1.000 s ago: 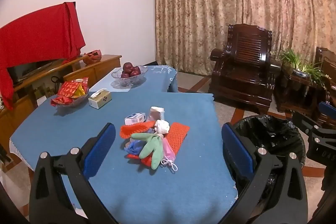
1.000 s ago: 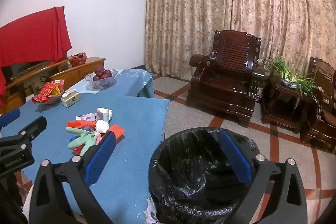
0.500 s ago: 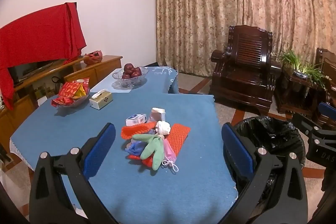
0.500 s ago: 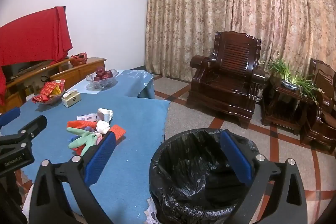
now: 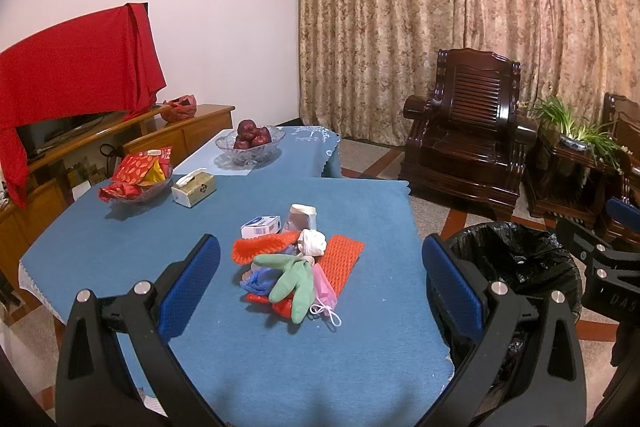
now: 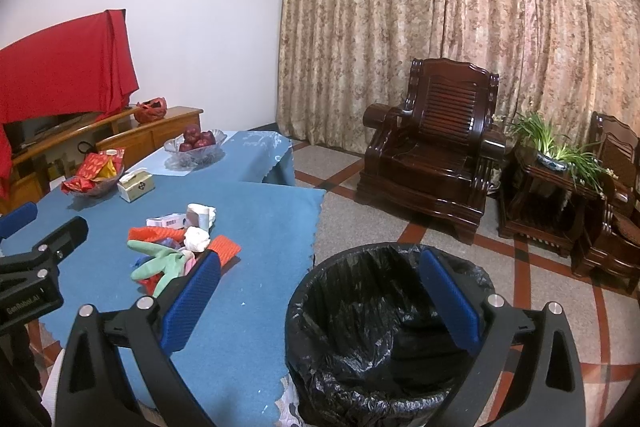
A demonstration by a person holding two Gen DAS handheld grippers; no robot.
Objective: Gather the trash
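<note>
We hold both the left gripper (image 5: 320,291) and the right gripper (image 6: 320,303) with fingers spread wide, empty. The trash pile (image 5: 298,261) sits mid-frame on the blue counter (image 5: 120,247); it looks light and limp, so we would pinch the green glove (image 5: 292,277) by its bunched middle, for the bin (image 6: 372,327) at lower right.

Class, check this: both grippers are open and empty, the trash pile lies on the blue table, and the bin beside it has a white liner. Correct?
Not quite: the bin has a black liner, as the right wrist view shows. The rest holds: left gripper and right gripper open and empty, trash pile on the blue table.
</note>
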